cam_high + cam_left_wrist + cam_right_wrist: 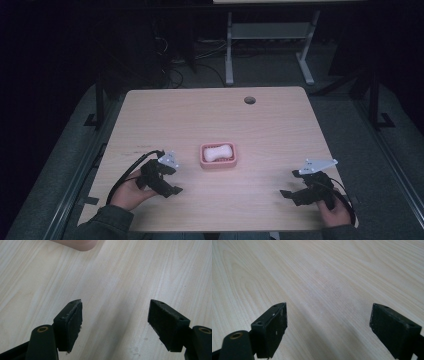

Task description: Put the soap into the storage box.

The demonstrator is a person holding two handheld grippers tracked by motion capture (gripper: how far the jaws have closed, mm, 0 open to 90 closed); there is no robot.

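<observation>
A pink soap dish [218,163] sits near the middle of the wooden table, with a white soap bar [218,152] lying in it. My left gripper [172,181] rests low over the table to the dish's left, held by a hand; its jaws stand open with bare wood between them [115,317]. A corner of the pink dish [75,243] shows at the top edge of the left gripper view. My right gripper [290,187] hovers near the table's front right, away from the dish, open over bare wood [328,322].
The light wooden table [220,120] has a round cable hole [249,100] at its back edge. Behind it on the dark floor stand the white legs of another desk [229,50] and some cables. Black frame posts flank the table.
</observation>
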